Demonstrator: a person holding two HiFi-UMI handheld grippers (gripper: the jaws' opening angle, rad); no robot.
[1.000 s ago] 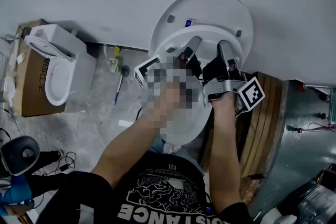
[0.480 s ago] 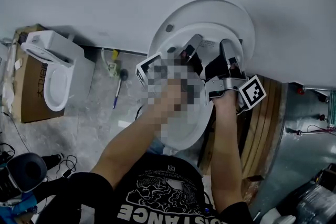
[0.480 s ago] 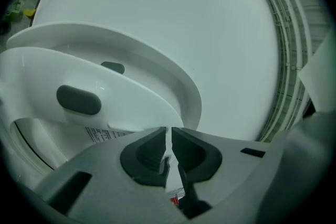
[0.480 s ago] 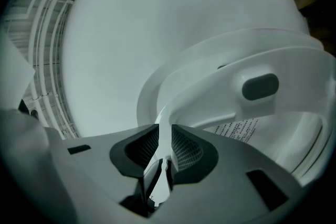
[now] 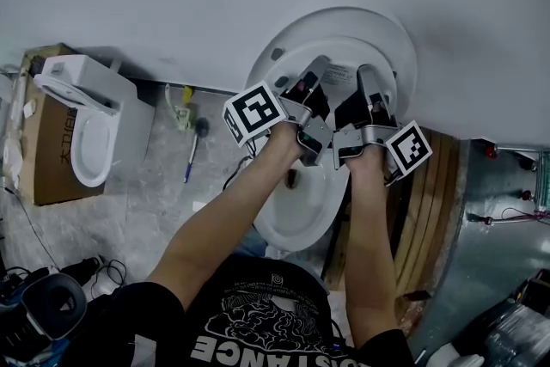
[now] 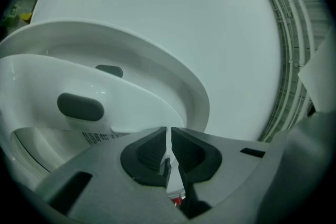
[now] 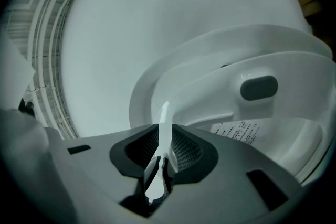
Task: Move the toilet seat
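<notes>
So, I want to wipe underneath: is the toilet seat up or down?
Up. The seat is lifted off the bowl, tilted near the lid, its edge clamped by the left gripper and right gripper.

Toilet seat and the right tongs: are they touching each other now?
Touching. The right gripper view shows the right tongs closed on the toilet seat: its white rim runs between the two pads, with no gap on either side.
</notes>
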